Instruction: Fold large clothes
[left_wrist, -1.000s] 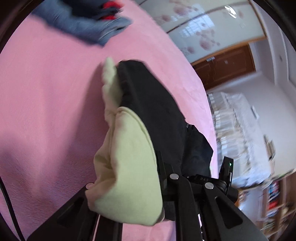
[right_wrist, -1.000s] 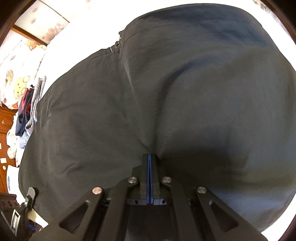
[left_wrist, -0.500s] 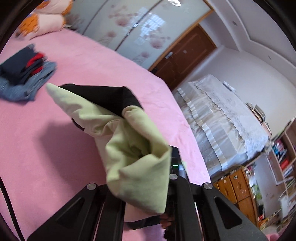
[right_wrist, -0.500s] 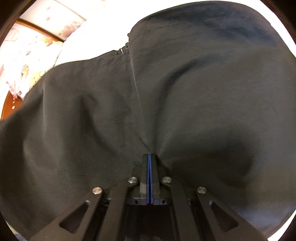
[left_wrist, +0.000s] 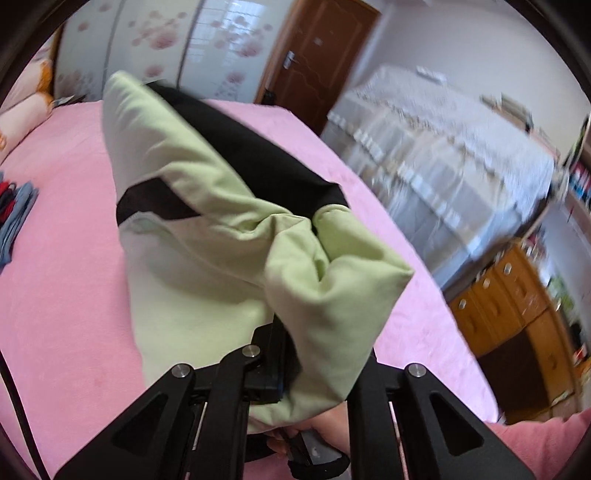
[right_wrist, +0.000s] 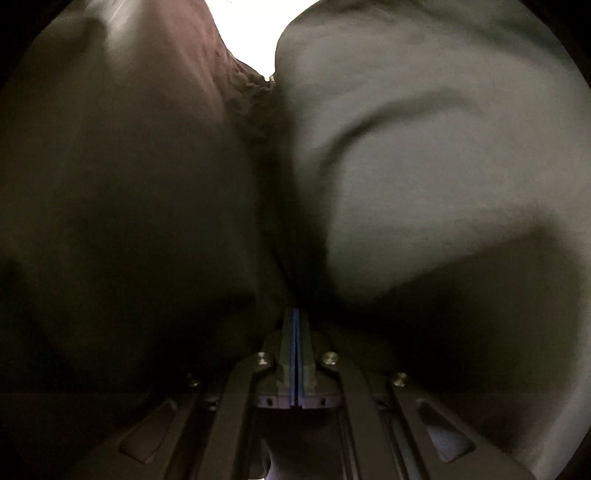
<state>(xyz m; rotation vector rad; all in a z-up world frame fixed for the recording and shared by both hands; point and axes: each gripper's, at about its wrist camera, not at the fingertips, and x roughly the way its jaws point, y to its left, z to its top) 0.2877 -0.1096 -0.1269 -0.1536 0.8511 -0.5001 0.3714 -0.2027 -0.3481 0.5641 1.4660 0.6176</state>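
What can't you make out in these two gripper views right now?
- Left wrist view: left gripper fingertips, buried under the green-and-black garment.
- Right wrist view: the bed and room, blocked by dark fabric filling the frame.
- Left wrist view: wooden cabinet, motion-blurred.

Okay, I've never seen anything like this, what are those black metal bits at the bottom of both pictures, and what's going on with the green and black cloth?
Those black bits are hand-held grippers, each a two-finger clamp a person carries, with a wide-angle camera looking along its fingers. One picture comes from the left gripper, the other from the right gripper. The left one is shut on a green and black garment, lifted above a pink bed cover. A small stack of clothes lies at the bed's far left. The right one is shut on dark fabric, which nearly fills its view; it may be the same garment, but I cannot tell.
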